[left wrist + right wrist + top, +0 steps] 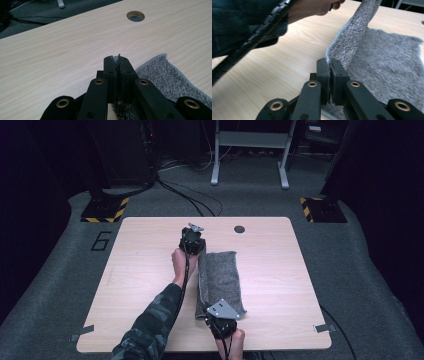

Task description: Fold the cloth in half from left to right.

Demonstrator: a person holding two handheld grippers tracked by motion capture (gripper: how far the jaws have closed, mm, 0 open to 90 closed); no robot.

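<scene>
Black jaws of my left tongs (117, 60) stand pressed together on a thin edge of the grey towel (220, 280); in the left gripper view a sliver of its hem pokes out between the tips and grey pile shows below the pads. My right tongs (329, 62) are clamped the same way, jaws together on the towel's edge, which rises out of the tips as a taut, upright fold running away toward my other hand (314, 8).

From above, I see the left tongs (192, 241) at the far end of the towel and the right tongs (220, 317) at its near end, each with its grey three-cornered plate on top. The edge held between them is lifted along the towel's left side, while the rest of the cloth lies flat on the worktop (140, 270) to the right of that raised fold. The towel sits as a long strip, roughly in the middle of the pale wood worktop, running from front to back.

My left forearm, in a dark patterned sleeve (150, 325), comes in from the bottom edge, with the cable trailing along it. Beyond the towel's far end there is a round hole (239, 229) in the worktop. Around the worktop lies grey carpet, with yellow-and-black striped plates (105, 210) at the far corners.
</scene>
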